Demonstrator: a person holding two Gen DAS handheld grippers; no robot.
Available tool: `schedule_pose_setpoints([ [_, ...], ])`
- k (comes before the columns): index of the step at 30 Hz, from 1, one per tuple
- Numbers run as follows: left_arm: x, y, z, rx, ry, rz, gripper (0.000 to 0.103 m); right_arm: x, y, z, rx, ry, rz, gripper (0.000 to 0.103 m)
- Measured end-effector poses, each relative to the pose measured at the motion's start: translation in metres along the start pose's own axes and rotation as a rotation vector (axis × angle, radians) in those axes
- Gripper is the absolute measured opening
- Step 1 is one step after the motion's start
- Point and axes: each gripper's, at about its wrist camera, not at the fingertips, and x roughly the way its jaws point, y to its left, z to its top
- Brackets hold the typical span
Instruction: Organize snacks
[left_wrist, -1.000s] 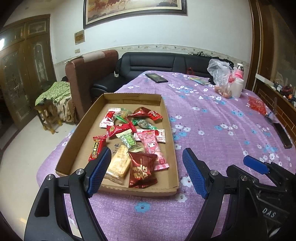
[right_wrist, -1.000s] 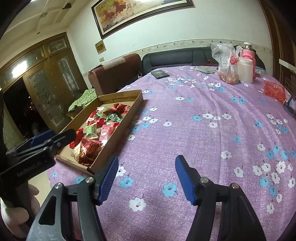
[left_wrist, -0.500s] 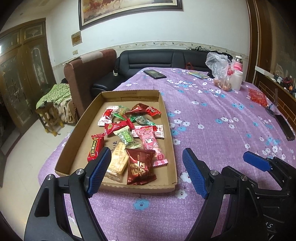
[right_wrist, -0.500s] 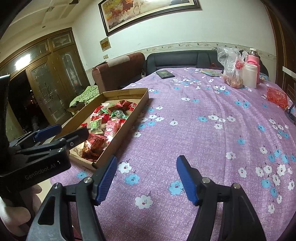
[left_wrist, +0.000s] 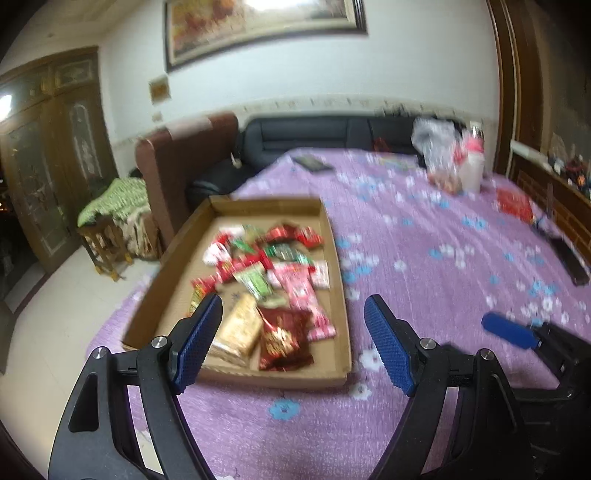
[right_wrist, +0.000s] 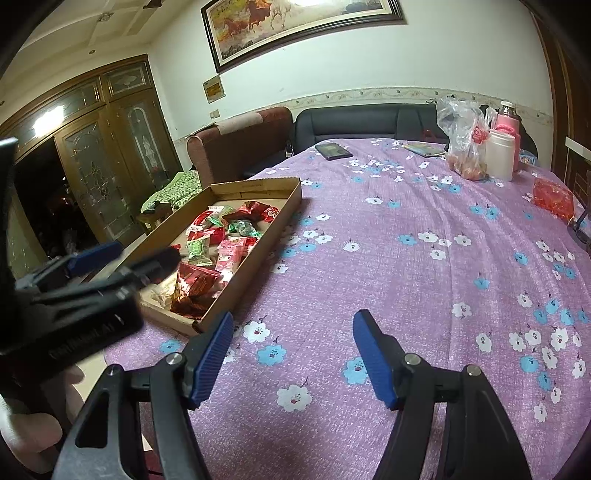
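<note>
A shallow cardboard tray (left_wrist: 173, 266) (right_wrist: 258, 236) lies on the purple flowered tablecloth and holds several wrapped snacks: a dark red bag (left_wrist: 282, 341) (right_wrist: 194, 286), a tan biscuit pack (left_wrist: 238, 326), pink (left_wrist: 301, 290), green (left_wrist: 255, 280) and red (left_wrist: 291, 234) packets. My left gripper (left_wrist: 293, 343) is open and empty, held above the tray's near edge. My right gripper (right_wrist: 291, 354) is open and empty over bare cloth to the right of the tray. The left gripper's body also shows in the right wrist view (right_wrist: 74, 295).
At the far end of the table stand a clear plastic bag (right_wrist: 463, 144), a white jar (right_wrist: 500, 155), a pink bottle (right_wrist: 511, 122), a dark phone (right_wrist: 332, 150) and a red packet (right_wrist: 552, 197). A brown armchair (right_wrist: 240, 147) and black sofa (right_wrist: 369, 122) stand behind.
Both grippers have drawn back a little from the table, so the tray sits farther off. The left wrist view is now motion-blurred. Both grippers stay open and empty.
</note>
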Motion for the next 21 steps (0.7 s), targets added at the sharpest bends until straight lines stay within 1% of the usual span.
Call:
schedule_pose_setpoints([
  [1,-0.007,0.001,0.001,-0.010,-0.040,0.008,0.080,-0.001,0.001,0.000,-0.003,-0.001,0.000,0.070],
  [3,-0.036,0.005,0.001,-0.042,-0.180,0.023,0.080,-0.002,0.002,-0.001,-0.008,-0.004,0.002,0.070],
  [5,-0.054,0.008,-0.002,-0.065,-0.268,0.028,0.081,-0.003,0.005,-0.001,-0.014,-0.009,0.004,0.070],
  [6,-0.059,0.008,-0.006,-0.068,-0.304,0.040,0.088,-0.004,0.007,-0.001,-0.017,-0.011,0.007,0.070],
  [7,-0.059,0.007,-0.006,-0.055,-0.307,0.061,0.093,-0.005,0.008,-0.002,-0.021,-0.012,0.010,0.070],
  [8,-0.056,0.002,-0.006,-0.025,-0.288,0.092,0.099,-0.005,0.010,-0.002,-0.025,-0.012,0.012,0.070],
  [9,-0.052,0.000,-0.006,-0.003,-0.260,0.099,0.099,-0.006,0.011,-0.002,-0.030,-0.015,0.014,0.070],
  [10,-0.047,-0.002,-0.007,0.013,-0.221,0.085,0.099,-0.007,0.013,-0.003,-0.035,-0.017,0.016,0.070],
  [11,-0.042,-0.003,-0.008,0.014,-0.182,0.048,0.099,-0.008,0.014,-0.003,-0.040,-0.019,0.014,0.070],
  [13,-0.033,-0.002,-0.007,-0.008,-0.116,-0.024,0.099,-0.010,0.014,-0.004,-0.046,-0.021,0.012,0.070],
  [15,-0.027,0.000,-0.008,-0.037,-0.073,-0.065,0.099,-0.011,0.014,-0.005,-0.048,-0.022,0.008,0.070],
  [17,-0.023,0.005,-0.007,-0.070,-0.041,-0.087,0.099,-0.012,0.013,-0.006,-0.045,-0.023,0.006,0.070],
  [19,-0.022,0.005,-0.007,-0.080,-0.006,-0.101,0.099,-0.012,0.011,-0.007,-0.039,-0.021,0.003,0.070],
  [21,-0.019,0.000,-0.009,-0.075,0.026,-0.086,0.099,-0.012,0.008,-0.007,-0.028,-0.016,0.001,0.070],
])
